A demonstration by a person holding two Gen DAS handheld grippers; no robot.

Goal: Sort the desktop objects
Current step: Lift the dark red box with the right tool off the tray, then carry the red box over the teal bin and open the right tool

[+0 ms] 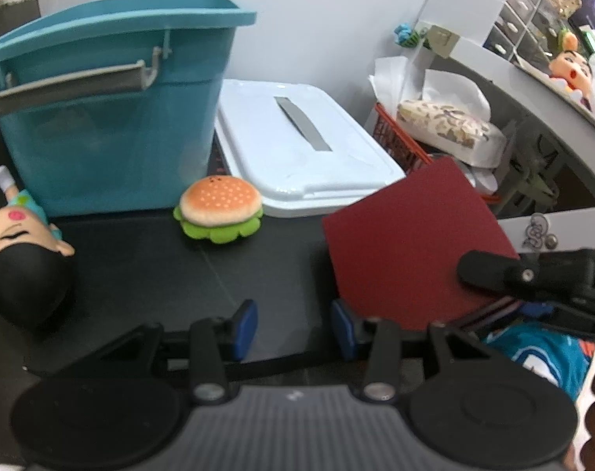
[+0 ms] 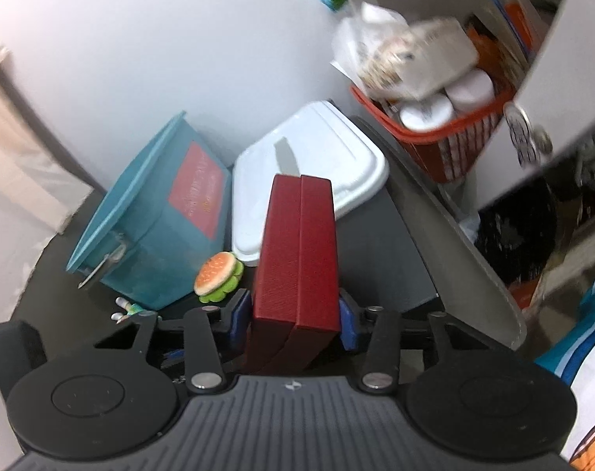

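1. Right gripper (image 2: 295, 316): blue pads (image 2: 240, 314) pressed against both sides of a red box (image 2: 297, 247); clamped firmly on it, box held clear above the black desk (image 2: 391, 259).
2. Red box, seen from the left wrist camera (image 1: 407, 251): tilted, right of centre, raised off the desk, gripped at its right edge by a black finger (image 1: 489, 271) of the other tool.
3. Left gripper (image 1: 294, 327): parted moderately, nothing between the blue pads (image 1: 244, 324); held low over the near part of the desk (image 1: 179, 271).
4. Burger toy (image 1: 219, 209): plush, orange bun over green lettuce; lying on the desk, just in front of the blue bin and the white lid, touching or nearly touching the lid's near left corner.
5. Blue bin (image 1: 109, 110): large, plastic, grey handle on the facing side; far left on the desk. Pink-red label visible on one wall from the right wrist camera (image 2: 197, 192).
6. White lid (image 1: 301, 149): flat, grey strip along the middle; far centre, immediately right of the bin.
7. Doll (image 1: 20, 251): black hair, pink cheek; lying on its side at the left edge, near the bin's front.
8. Orange basket (image 2: 446, 145): far right, beyond the lid; filled with white round containers (image 2: 424, 114) and a patterned packet (image 2: 411, 59).
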